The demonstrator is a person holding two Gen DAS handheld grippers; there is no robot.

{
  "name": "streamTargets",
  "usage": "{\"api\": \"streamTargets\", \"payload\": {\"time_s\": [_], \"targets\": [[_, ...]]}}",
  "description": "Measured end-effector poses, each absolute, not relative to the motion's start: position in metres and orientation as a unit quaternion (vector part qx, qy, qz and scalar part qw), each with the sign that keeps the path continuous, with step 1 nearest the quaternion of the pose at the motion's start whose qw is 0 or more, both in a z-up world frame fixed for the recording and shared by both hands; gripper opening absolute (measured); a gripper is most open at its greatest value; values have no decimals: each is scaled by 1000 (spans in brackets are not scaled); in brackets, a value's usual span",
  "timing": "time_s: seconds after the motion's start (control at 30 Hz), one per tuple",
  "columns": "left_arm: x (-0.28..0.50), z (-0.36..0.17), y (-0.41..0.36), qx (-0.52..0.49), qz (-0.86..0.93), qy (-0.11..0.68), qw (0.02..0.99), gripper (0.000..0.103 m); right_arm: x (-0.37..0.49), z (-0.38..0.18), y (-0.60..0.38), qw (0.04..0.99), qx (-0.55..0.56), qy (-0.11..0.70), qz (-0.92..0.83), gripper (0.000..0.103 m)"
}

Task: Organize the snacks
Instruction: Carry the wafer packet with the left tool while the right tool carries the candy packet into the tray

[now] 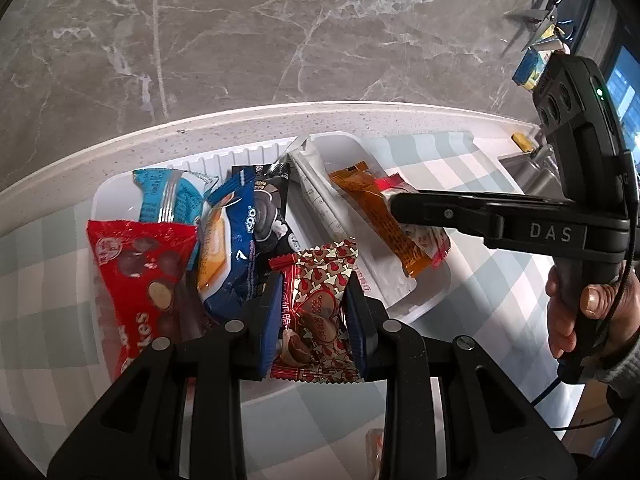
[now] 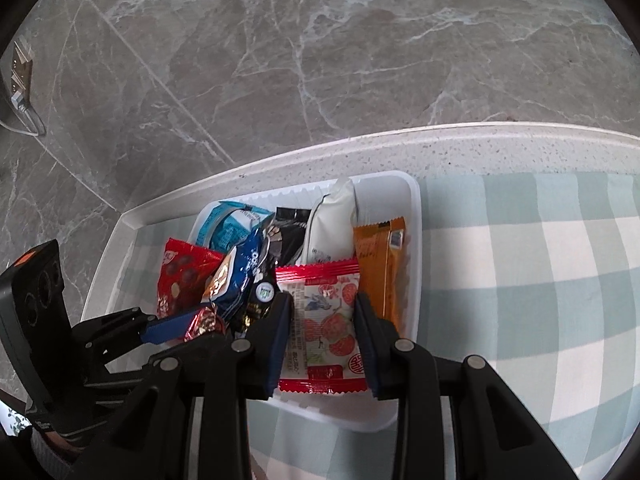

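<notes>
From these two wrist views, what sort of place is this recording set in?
Probably a home kitchen: a speckled countertop against a marble-look wall, a metal sink at the right, and a checked cloth under the snack tray.

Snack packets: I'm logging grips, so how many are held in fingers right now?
2: the heart-patterned packet in the left gripper, the fruit-printed packet in the right gripper, both over the white bin.

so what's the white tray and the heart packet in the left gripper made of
White tray: looks like thin moulded plastic, glossy, with ribbed walls. Heart packet: probably metallised film, shiny and crinkled, with crimped red ends; the left gripper clamps it.
</notes>
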State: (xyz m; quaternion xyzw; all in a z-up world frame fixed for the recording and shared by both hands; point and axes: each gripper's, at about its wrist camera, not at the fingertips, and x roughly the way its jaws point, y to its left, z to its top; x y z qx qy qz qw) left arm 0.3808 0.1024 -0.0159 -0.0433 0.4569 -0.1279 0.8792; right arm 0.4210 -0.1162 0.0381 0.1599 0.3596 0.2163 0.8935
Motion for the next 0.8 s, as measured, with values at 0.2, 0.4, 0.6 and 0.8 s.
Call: {"api": "streamTargets", "payload": {"time_s": [0.2,0.4,0.6,0.8], "targets": [[388,-20,99,-41,-125,460,878,27,431,38,-117,893,160,360,217,35],[394,-22,98,-39,-117,460,879,28,443,38,-117,892,162,361,218,35],[396,-23,97,-36,-111,458,881,28,449,38,-117,893,162,360,217,35],[399,-25,93,-28,-107,460,881,29,452,37,-117,893,157,362,216,36]]}}
